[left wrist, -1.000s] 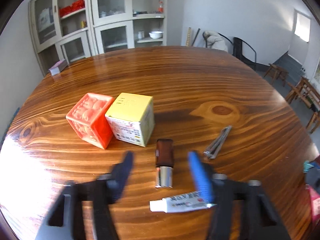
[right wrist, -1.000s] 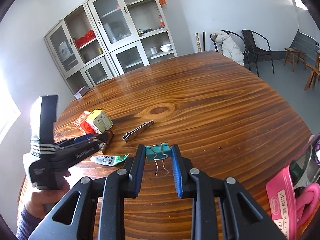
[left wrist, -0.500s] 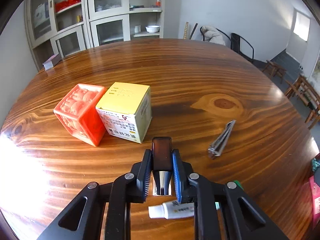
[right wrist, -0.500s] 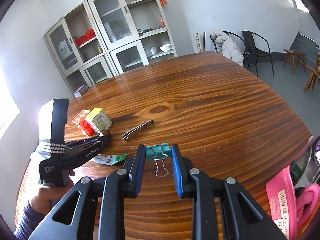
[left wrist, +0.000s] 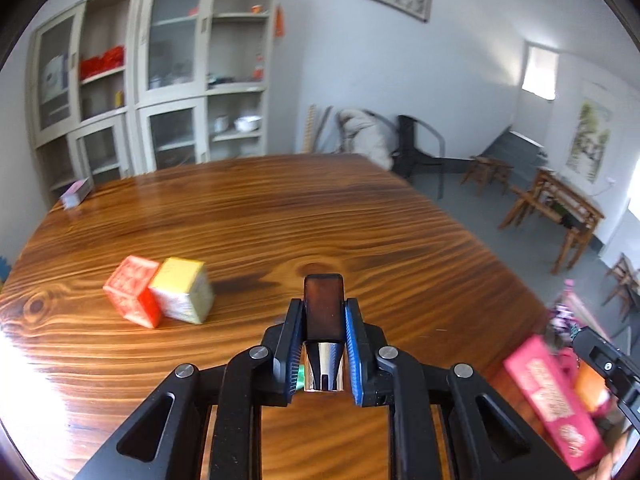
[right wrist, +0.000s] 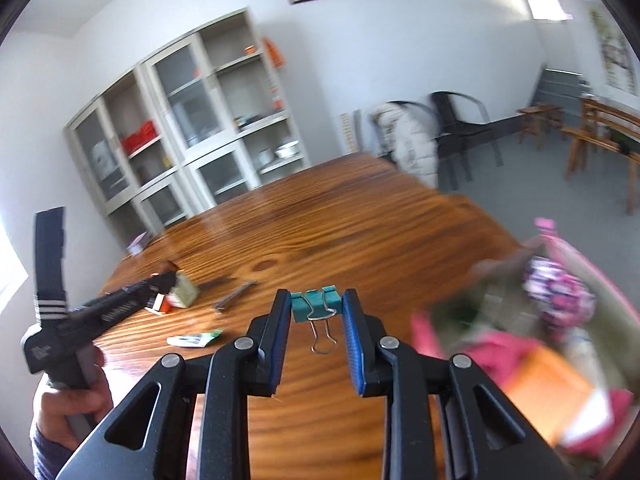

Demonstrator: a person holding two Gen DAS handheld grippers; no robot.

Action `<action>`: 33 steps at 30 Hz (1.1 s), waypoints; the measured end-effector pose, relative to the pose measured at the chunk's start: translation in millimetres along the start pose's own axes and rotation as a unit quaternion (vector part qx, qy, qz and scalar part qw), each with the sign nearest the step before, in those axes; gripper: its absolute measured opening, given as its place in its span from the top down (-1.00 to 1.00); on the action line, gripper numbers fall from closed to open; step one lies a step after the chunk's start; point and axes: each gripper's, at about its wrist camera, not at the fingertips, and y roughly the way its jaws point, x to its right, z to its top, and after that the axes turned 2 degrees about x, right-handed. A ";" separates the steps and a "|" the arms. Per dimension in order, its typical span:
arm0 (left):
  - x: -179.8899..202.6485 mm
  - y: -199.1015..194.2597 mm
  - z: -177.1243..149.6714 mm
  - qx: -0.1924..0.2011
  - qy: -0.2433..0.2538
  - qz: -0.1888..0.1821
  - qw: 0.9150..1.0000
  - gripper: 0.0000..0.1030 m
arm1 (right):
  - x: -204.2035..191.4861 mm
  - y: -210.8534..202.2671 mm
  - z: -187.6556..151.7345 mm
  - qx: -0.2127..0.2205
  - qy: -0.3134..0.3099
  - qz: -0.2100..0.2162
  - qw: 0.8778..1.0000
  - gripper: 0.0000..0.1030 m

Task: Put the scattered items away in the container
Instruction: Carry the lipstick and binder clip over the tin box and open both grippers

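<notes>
Carrying: left tongs (left wrist: 324, 336) clamp brown-and-chrome lighter (left wrist: 323, 312); right tongs (right wrist: 316, 316) clamp teal binder clip (right wrist: 316, 303), both above the desk (left wrist: 240, 220).
Container: blurred pink bag (right wrist: 552, 320), desk's right edge.
Advice: release only once over its opening.

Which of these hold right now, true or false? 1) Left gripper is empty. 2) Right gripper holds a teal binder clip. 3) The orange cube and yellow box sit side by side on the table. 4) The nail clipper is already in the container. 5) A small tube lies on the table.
1) False: the left gripper is shut on a brown and chrome lighter.
2) True: the right gripper clamps the teal binder clip.
3) True: orange cube, yellow box, touching on the table.
4) False: the nail clipper lies on the table.
5) True: small tube.
</notes>
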 end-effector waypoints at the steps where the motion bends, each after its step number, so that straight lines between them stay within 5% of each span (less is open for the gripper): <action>1: 10.9 -3.4 -0.6 0.000 0.005 -0.015 1.000 0.60 | 9.9 -9.7 -1.0 0.003 0.004 -0.014 1.000 0.44; 8: 103.9 -10.0 -6.0 -0.014 0.068 -0.114 0.991 0.60 | 80.9 -67.6 -12.4 0.016 0.044 -0.108 0.993 0.44; 18: 215.2 -16.4 -18.3 -0.047 0.125 -0.224 0.965 0.60 | 108.9 -86.7 -33.0 -0.002 0.056 -0.126 0.990 0.44; 29: 261.0 5.6 -25.8 -0.084 0.131 -0.245 0.957 0.58 | 119.8 -83.8 -38.3 -0.013 0.058 -0.121 0.991 0.43; 30: 260.7 7.9 -26.1 -0.088 0.127 -0.246 0.957 0.54 | 121.9 -83.7 -38.8 -0.015 0.061 -0.122 0.991 0.43; 31: 260.1 9.7 -26.2 -0.092 0.123 -0.246 0.957 0.18 | 124.1 -83.4 -39.1 -0.018 0.064 -0.123 0.990 0.37; 32: 259.4 9.9 -26.8 -0.091 0.118 -0.244 0.958 -0.48 | 126.6 -83.3 -39.5 -0.020 0.069 -0.123 0.990 0.30; 33: 255.5 6.7 -27.4 -0.077 0.111 -0.236 0.962 -0.74 | 127.7 -83.3 -39.5 -0.021 0.074 -0.123 0.989 0.01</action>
